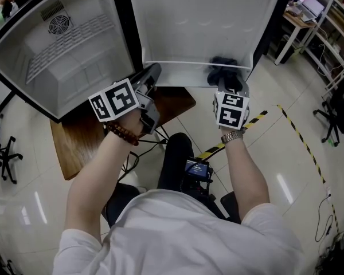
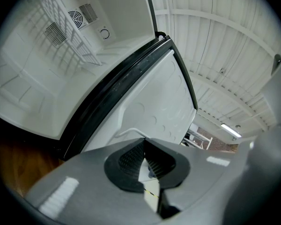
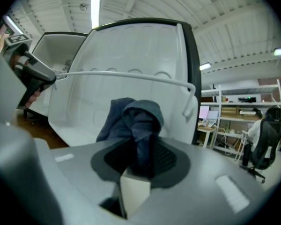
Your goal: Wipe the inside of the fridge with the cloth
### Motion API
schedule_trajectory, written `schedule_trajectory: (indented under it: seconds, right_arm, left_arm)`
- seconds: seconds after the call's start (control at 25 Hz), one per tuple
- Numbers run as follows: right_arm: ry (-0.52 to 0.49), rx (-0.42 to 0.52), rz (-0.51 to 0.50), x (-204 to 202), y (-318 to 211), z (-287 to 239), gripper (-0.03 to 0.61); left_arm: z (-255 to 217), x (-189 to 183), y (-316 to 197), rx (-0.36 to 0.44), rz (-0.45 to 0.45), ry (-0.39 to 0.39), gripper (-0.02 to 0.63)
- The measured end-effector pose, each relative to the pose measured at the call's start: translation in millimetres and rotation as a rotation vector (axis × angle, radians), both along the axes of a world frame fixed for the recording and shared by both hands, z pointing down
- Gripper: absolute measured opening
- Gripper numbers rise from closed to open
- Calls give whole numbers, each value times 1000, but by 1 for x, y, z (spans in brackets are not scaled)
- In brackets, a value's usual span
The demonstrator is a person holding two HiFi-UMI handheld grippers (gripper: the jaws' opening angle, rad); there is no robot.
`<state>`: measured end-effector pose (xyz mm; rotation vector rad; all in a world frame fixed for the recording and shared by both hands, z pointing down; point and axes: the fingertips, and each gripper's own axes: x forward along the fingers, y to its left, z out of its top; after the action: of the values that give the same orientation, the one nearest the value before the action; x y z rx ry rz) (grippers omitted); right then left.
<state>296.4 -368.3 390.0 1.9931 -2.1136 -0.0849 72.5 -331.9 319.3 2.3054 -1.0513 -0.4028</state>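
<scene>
The small white fridge (image 1: 63,44) stands open on a wooden table, its door (image 1: 200,22) swung out to the right. My right gripper (image 1: 226,83) is shut on a dark blue cloth (image 1: 222,67), which sits against the door's inner face near its bottom rail. In the right gripper view the cloth (image 3: 136,121) bunches up from between the jaws of that gripper (image 3: 140,158), in front of the door's rail (image 3: 131,76). My left gripper (image 1: 153,72) is shut with nothing in it, close to the fridge's black front edge (image 2: 112,93). The wire shelf (image 2: 70,32) shows inside.
The wooden table (image 1: 86,136) juts out below the fridge. Yellow-black tape (image 1: 298,130) crosses the floor at right. An office chair (image 1: 338,113) and shelving (image 1: 309,10) stand at far right, another chair (image 1: 0,153) at left. A seated person (image 3: 262,125) is at desks beyond the door.
</scene>
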Motion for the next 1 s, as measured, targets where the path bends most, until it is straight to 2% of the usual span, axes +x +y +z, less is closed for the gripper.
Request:
schedule_trajectory:
  seconds: [0.52,1.0]
  right_arm:
    - [-97,16,72,24,9,-3,103]
    - [-104,17,76,28,17,-3,103]
  left_arm:
    - [2,0,0,-6,-1,8,3]
    - [1,1,0,-11,2,14,4]
